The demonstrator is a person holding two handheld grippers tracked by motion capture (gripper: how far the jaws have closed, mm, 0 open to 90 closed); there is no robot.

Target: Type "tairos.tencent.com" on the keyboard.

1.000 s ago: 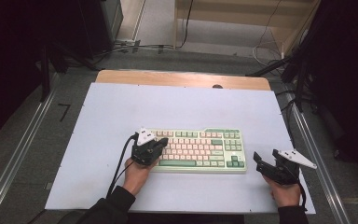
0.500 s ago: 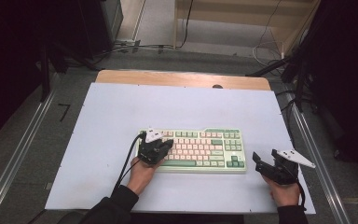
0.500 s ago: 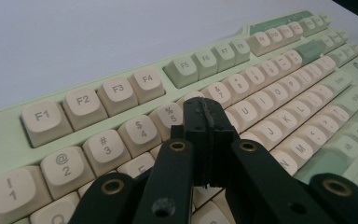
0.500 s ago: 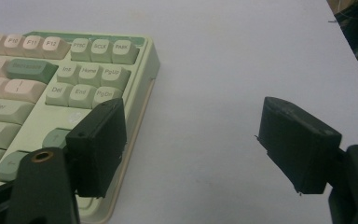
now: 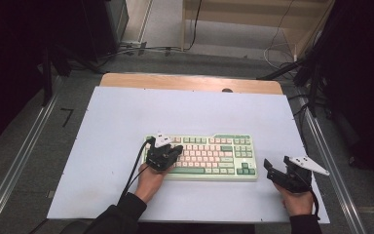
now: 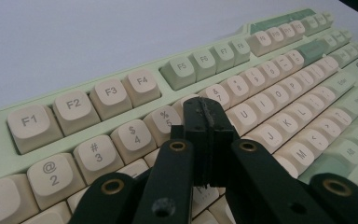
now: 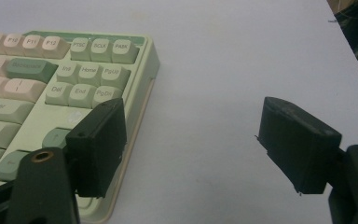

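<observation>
Left tongs (image 5: 174, 152) over the keyboard's (image 5: 209, 155) left end, perhaps touching; right tongs (image 5: 271, 170) beside its right end.

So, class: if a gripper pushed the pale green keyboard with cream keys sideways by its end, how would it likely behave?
The pale green keyboard with cream keys would probably slide as one stiff piece, since its plastic case looks rigid. It lies flat and low on the smooth white table sheet, so tipping seems unlikely. Pushed at one end, it may swivel.
</observation>
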